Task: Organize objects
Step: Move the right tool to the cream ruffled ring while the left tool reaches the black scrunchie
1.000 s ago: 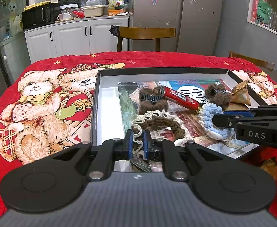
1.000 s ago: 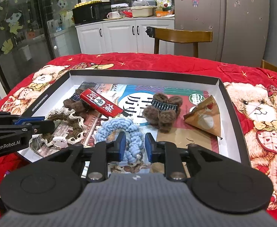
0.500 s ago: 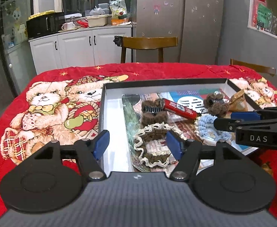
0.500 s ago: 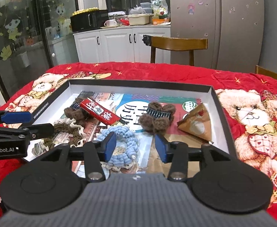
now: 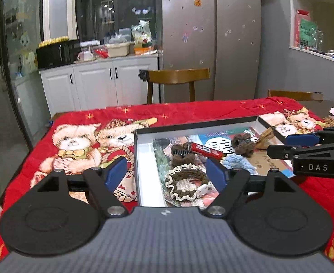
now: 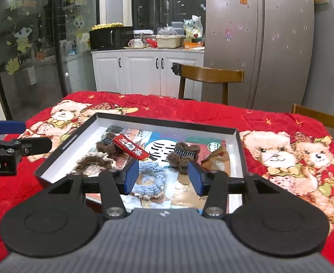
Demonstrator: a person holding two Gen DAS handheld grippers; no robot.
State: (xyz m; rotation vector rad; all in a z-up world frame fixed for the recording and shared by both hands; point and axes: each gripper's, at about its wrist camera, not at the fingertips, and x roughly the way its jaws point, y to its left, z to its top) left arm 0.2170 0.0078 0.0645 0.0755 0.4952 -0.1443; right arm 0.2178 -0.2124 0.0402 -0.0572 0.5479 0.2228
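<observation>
A shallow black box (image 5: 189,126) (image 6: 167,125) lies on the red teddy-bear cloth. Inside lie a brown lace-edged scrunchie (image 5: 187,182) (image 6: 94,161), a blue knitted scrunchie (image 5: 237,162) (image 6: 152,177), a red packet (image 5: 204,150) (image 6: 130,146), two brown hair claws (image 5: 181,154) (image 6: 184,157) and a triangular paper packet (image 6: 217,158). My left gripper (image 5: 165,174) hovers above the lace scrunchie, jaws opening, holding nothing. My right gripper (image 6: 163,177) hangs open over the blue scrunchie, not touching it. Each gripper shows at the edge of the other's view (image 5: 281,145) (image 6: 30,135).
A wooden chair (image 5: 178,77) stands behind the table's far edge, with a second chair back (image 6: 319,116) at the right. White cabinets (image 6: 144,70) and a steel fridge (image 6: 258,45) fill the background. Bare red cloth (image 5: 75,150) lies left of the box.
Both grippers let go of their scrunchies, the left the lace one and the right the blue one. Their jaws spread wide and both pulled up and back from the box.
</observation>
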